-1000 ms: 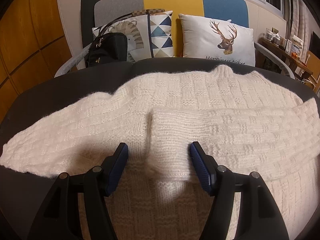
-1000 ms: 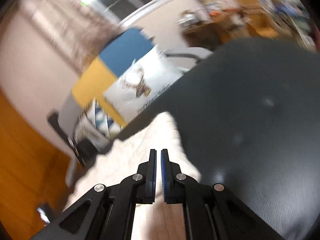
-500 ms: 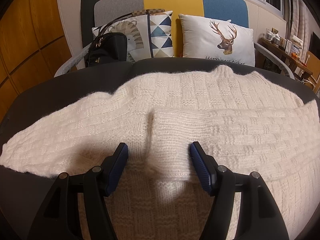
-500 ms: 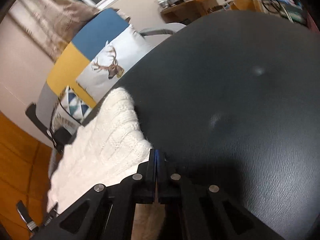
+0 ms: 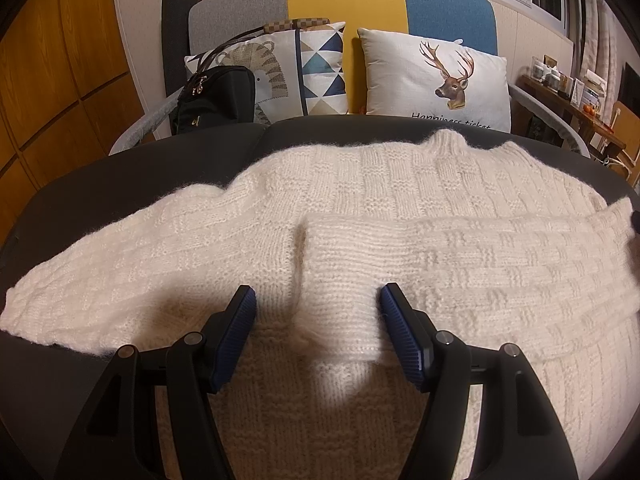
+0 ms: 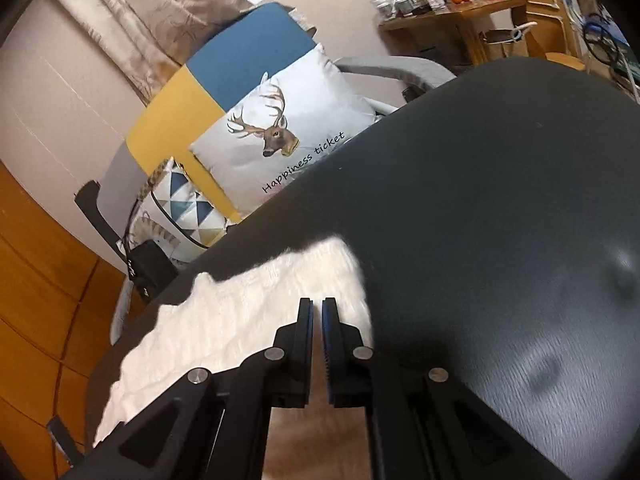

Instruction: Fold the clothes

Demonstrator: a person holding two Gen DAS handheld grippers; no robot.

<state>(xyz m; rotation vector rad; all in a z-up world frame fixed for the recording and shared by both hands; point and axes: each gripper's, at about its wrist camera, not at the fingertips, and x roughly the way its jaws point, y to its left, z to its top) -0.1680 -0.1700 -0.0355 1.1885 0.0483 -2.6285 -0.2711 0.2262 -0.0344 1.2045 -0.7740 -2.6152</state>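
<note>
A cream knitted sweater [image 5: 400, 184] lies flat on the dark round table [image 5: 120, 184]. Its right sleeve [image 5: 460, 256] is folded across the body, while the left sleeve [image 5: 140, 252] stretches out to the left. My left gripper [image 5: 316, 300] is open just above the cloth, and the folded sleeve's cuff lies between its fingers. In the right wrist view, my right gripper [image 6: 317, 304] hovers over the sweater's [image 6: 240, 312] right edge. It is almost shut, its jaws opening to a thin slit with nothing between them.
Behind the table stands a grey, yellow and blue sofa [image 5: 344, 4] with a deer cushion [image 5: 436, 80], a patterned cushion [image 5: 304, 68] and a black bag [image 5: 216, 96]. To the right, bare dark tabletop [image 6: 500, 208] and a cluttered wooden shelf [image 6: 452, 4].
My right gripper has shifted left, from the sweater's corner to over its edge, and its jaws have parted from touching to a thin slit. My left gripper and the sweater have not moved.
</note>
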